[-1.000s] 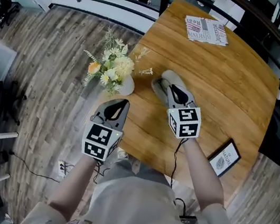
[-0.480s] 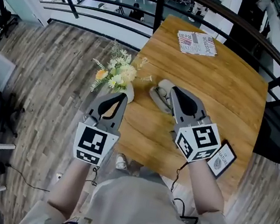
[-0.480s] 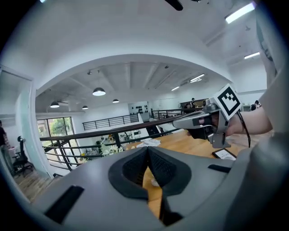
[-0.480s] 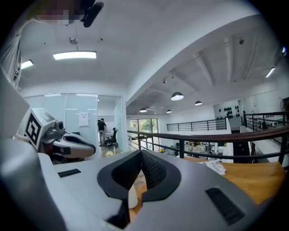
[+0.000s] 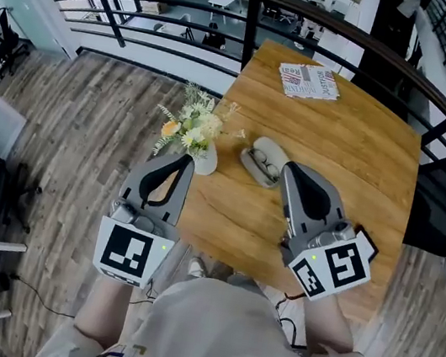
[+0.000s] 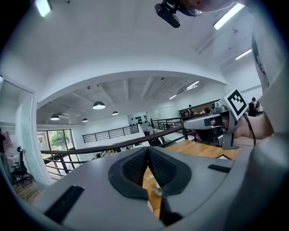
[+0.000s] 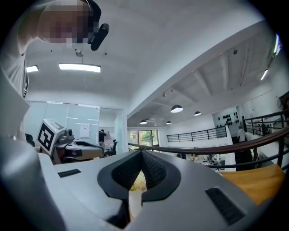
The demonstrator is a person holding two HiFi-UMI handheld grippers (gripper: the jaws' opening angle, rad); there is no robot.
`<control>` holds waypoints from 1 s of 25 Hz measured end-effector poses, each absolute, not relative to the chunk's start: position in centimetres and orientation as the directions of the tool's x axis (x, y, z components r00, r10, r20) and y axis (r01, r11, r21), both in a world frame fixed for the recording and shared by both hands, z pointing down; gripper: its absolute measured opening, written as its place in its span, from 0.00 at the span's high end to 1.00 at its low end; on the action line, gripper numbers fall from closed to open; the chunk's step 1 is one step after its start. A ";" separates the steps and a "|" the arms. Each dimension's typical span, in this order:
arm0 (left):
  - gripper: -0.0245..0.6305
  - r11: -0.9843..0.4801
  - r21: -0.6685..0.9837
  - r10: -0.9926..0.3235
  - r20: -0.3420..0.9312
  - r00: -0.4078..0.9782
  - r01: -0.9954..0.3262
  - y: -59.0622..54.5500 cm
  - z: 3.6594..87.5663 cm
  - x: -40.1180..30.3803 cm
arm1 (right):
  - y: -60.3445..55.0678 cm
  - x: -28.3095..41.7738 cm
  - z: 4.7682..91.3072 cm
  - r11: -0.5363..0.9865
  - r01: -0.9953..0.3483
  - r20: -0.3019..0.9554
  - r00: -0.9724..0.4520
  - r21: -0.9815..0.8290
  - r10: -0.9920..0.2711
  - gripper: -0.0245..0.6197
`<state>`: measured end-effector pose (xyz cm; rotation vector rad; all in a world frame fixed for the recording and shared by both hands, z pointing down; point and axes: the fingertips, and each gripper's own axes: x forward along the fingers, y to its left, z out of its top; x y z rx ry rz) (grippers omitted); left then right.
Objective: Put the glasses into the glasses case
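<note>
Placing looks done: my left gripper [image 5: 180,162] and right gripper [image 5: 293,171] hover, both pinched closed and empty.
Glasses case [image 5: 260,149] lies open at eleven o'clock off my right gripper, glasses [image 5: 269,170] seemingly inside; next I'd nudge it shut.

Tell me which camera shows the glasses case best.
The head view. It looks down on the whole glasses case lying on the wooden table. The left and right gripper views point out toward the railing. Between their shut jaws only a thin sliver of the scene shows, and no case can be made out.
</note>
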<state>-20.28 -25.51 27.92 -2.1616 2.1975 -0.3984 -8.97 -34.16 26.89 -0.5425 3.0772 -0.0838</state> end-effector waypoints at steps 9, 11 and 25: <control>0.94 -0.033 -0.203 -0.988 0.156 0.001 -0.979 -23.1 27.8 -19.1 | -30.9 -6.7 26.2 0.941 -0.338 0.011 -0.941 -0.032 -0.338 0.92; 0.94 -0.035 -0.191 -0.987 0.162 0.004 -0.981 -22.7 28.0 -18.9 | -30.3 -6.6 26.3 0.943 -0.331 0.017 -0.943 -0.028 -0.331 0.92; 0.94 -0.039 -0.180 -0.985 0.173 0.008 -0.983 -21.6 28.5 -18.4 | -29.7 -6.3 27.3 0.939 -0.345 0.055 -0.937 0.003 -0.345 0.92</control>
